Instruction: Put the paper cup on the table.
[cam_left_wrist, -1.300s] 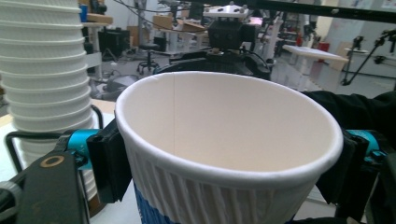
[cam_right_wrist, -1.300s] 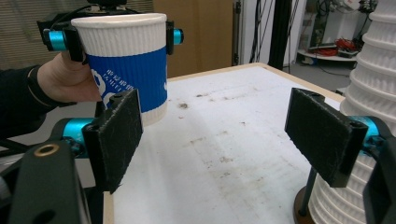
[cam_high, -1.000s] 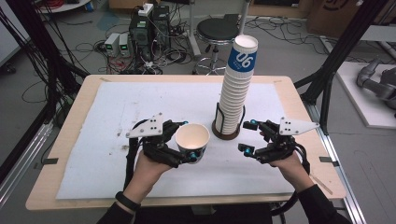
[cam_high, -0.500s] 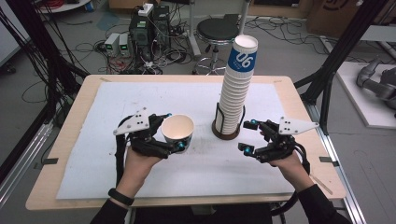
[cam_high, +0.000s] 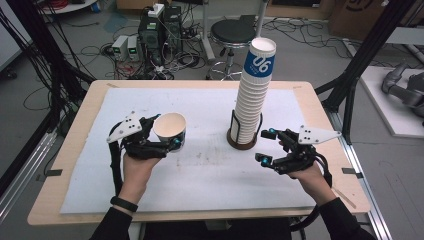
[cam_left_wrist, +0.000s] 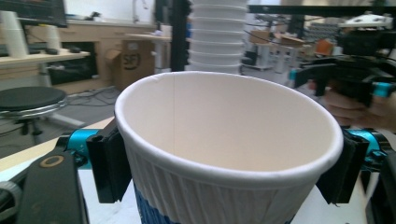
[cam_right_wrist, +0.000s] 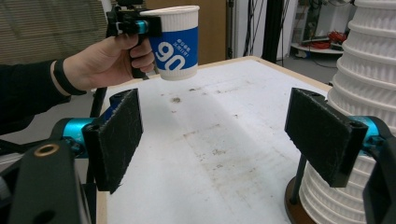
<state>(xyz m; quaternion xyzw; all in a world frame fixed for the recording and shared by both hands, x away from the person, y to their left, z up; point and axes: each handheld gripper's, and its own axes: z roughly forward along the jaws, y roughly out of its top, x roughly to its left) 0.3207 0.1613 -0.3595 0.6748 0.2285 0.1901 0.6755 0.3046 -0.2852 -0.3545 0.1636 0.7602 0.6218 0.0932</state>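
one paper cup (cam_high: 170, 130) is pulled off; our left gripper (cam_high: 161, 136) clamps it left of centre, unplaced; our right gripper (cam_high: 268, 146) gapes empty by the cup stack (cam_high: 252, 95).

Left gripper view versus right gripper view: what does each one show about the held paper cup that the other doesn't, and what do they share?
The left gripper view looks into the paper cup: an empty cream interior, with black jaws pressed on both sides under the rim. The right gripper view shows the cup's outside with its blue printed band, lifted above the white mat, between the right gripper's open, empty jaws. Both show the stack of cups.
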